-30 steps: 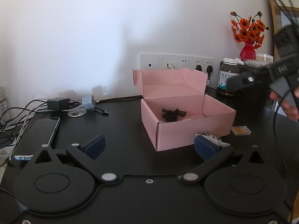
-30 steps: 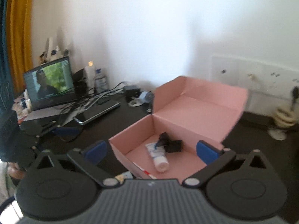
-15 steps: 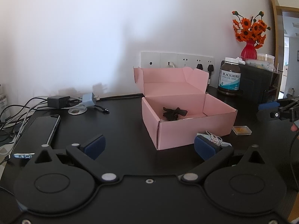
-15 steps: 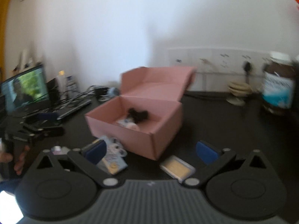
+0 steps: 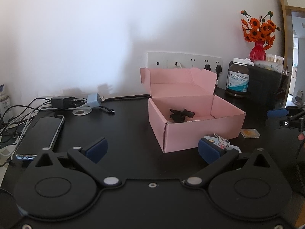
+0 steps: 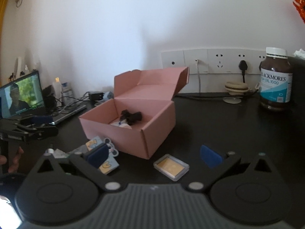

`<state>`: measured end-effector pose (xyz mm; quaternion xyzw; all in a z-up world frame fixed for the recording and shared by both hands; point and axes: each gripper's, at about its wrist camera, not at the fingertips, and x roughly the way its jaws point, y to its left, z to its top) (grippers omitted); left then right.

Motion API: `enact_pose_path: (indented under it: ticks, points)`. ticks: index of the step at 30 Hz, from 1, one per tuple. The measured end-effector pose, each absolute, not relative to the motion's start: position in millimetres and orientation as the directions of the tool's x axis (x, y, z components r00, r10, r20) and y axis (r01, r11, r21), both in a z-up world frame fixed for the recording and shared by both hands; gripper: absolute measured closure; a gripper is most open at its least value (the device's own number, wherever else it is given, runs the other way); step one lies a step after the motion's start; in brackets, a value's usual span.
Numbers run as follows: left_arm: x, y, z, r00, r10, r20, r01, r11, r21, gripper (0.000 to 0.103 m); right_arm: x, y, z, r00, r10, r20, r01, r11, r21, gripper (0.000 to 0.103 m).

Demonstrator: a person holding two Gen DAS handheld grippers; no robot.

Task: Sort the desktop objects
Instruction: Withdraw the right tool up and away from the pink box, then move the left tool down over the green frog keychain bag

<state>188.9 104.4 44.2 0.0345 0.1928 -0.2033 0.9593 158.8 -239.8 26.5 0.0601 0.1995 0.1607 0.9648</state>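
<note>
Right wrist: small clear case [image 6: 171, 167] on desk between spread jaws; left jaws also spread, holding nothing.

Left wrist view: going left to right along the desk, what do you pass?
Black smartphone → black charger block → grey-blue plug adapter → open pink cardboard box → brown supplement bottle → red vase of orange flowers.

The left gripper [image 5: 151, 149] hovers low over the black desk [image 5: 125, 126], jaws spread wide and empty. Ahead, toward the desk's back edge, a pink box [image 5: 196, 118] stands open with a dark object [image 5: 181, 113] inside. Cartoon stickers [image 5: 220, 142] lie just beside its front corner, a small clear case [image 5: 250, 133] near its right side. A phone [image 5: 42, 133] lies toward the left edge. The right gripper [image 5: 286, 117] shows at the right.
</note>
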Motion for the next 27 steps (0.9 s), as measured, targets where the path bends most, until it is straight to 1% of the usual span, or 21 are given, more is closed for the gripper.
enact_pose_path:
  ticks: [3, 6, 12, 14, 18, 21, 27]
  points:
    - [190.1, 103.4, 43.9, 0.842, -0.369, -0.393, 0.398, 0.917, -0.007, 0.0, 155.8, -241.3, 25.1, 0.864, 0.361, -0.35, -0.308, 0.93, 0.2, 0.001]
    - [193.8, 102.7, 42.5, 0.827, -0.372, -0.422, 0.404, 0.915, -0.015, 0.0, 151.7, -242.9, 24.3, 0.864, 0.379, -0.332, -0.324, 0.922, 0.21, 0.001]
    - [193.6, 101.9, 42.5, 0.823, -0.342, -0.455, 0.381, 0.924, -0.005, 0.0, 148.8, -245.5, 24.5, 0.861, 0.398, -0.317, -0.339, 0.913, 0.226, 0.001]
    - [188.6, 101.0, 44.4, 0.828, -0.333, -0.451, 0.378, 0.926, 0.011, 0.0, 149.1, -247.4, 23.9, 0.861, 0.401, -0.313, -0.337, 0.911, 0.238, 0.001]
    - [173.3, 97.7, 50.5, 0.841, -0.347, -0.416, 0.401, 0.915, 0.048, 0.0, 150.0, -254.8, 22.6, 0.861, 0.411, -0.299, -0.331, 0.9, 0.283, 0.001]
    - [166.5, 93.1, 54.2, 0.844, -0.336, -0.418, 0.399, 0.914, 0.073, 0.0, 151.2, -260.6, 21.6, 0.861, 0.418, -0.291, -0.325, 0.891, 0.318, 0.001]
    - [161.1, 85.8, 56.8, 0.806, -0.353, -0.476, 0.404, 0.915, 0.007, 0.0, 150.8, -268.3, 20.1, 0.864, 0.427, -0.268, -0.321, 0.876, 0.36, 0.001]
